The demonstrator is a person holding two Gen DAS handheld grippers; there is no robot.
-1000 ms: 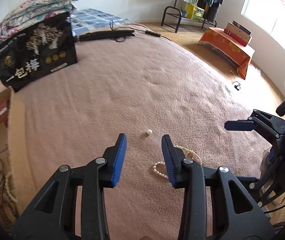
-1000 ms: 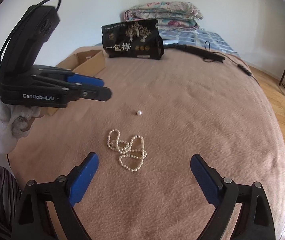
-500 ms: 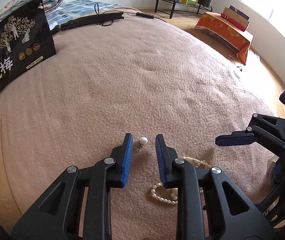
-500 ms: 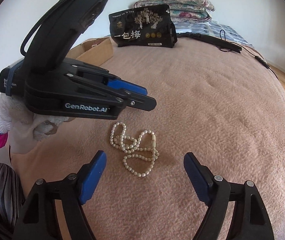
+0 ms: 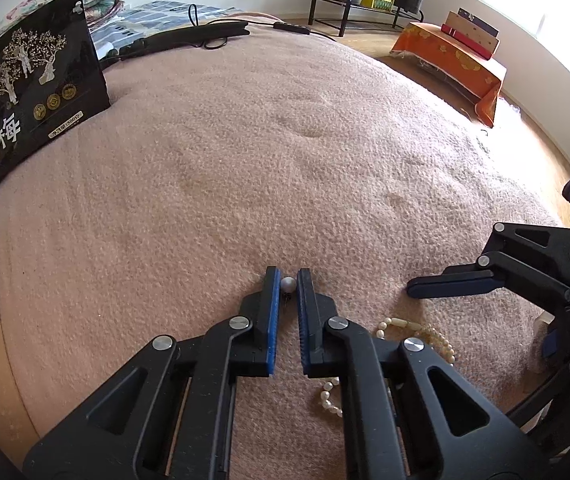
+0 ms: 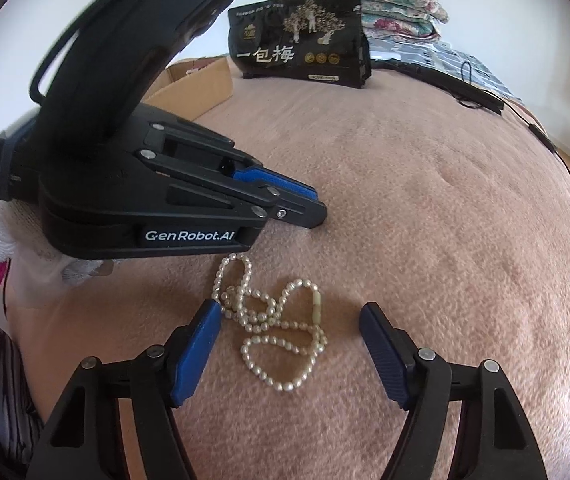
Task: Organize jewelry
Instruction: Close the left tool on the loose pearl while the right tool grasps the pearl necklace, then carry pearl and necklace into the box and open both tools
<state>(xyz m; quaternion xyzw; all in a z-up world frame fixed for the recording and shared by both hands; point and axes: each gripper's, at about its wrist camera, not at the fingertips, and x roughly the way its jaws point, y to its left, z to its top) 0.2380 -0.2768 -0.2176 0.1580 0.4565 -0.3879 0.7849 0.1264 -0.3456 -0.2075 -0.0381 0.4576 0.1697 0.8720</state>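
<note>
Pearl earring [image 5: 288, 284] now pinched in left gripper [image 5: 287, 280], previously loose.

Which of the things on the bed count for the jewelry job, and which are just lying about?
For the job: single pearl, pearl necklace, cardboard box.
Lying about: black bag, folded quilts, black cable.

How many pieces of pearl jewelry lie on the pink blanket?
2: a single white pearl pinched in the left tongs; a white pearl bead necklace heaped between the closing right tongs.
</note>
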